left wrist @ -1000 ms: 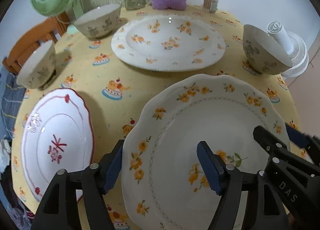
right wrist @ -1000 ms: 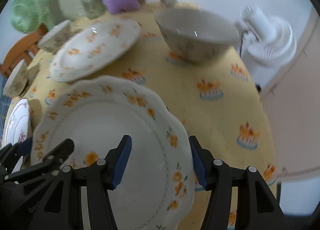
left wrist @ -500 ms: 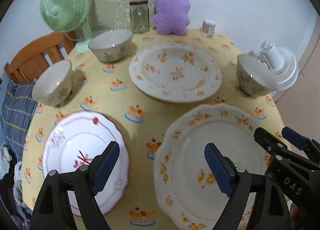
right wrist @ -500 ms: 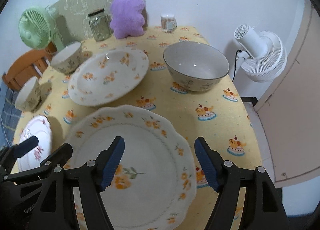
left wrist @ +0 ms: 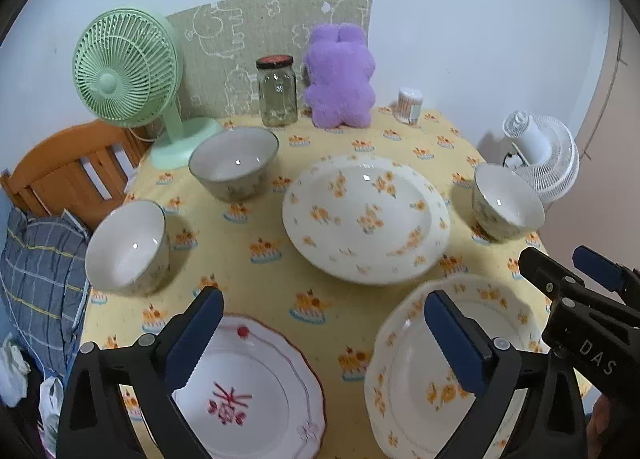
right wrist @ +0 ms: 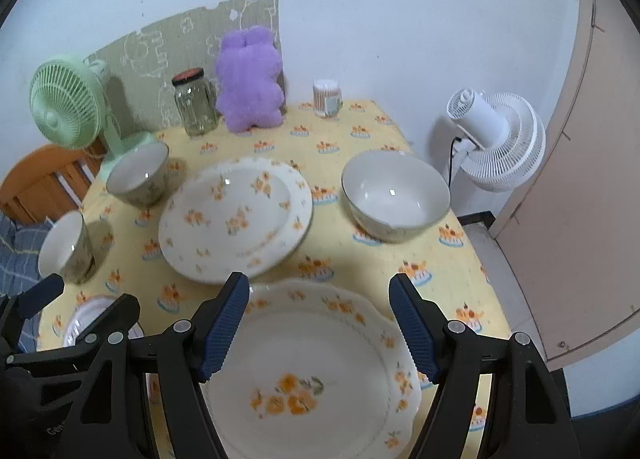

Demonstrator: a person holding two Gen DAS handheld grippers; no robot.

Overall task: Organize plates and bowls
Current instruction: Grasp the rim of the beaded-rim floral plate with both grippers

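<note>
Looking down over the bench, we see a yellow cloth printed with little cakes. Both claws hang above it, released and holding nothing. The left claw has just been opening, and its jaws stand wide with only bare cloth and plate rims below them. The right claw has its jaws apart over the scalloped plate with orange flowers, which lies flat at the near edge. On the right claw's body, seen from the left view, we read the white letters "DAS". Beside the scalloped plate to the left lies a red-rimmed plate with a red mark in its middle, not legible as writing. A larger flowered plate sits mid-bench. Three bowls stand upright: one at the right edge, two at the left. At the back stand a green fan, a glass jar, and a purple plush.
</note>
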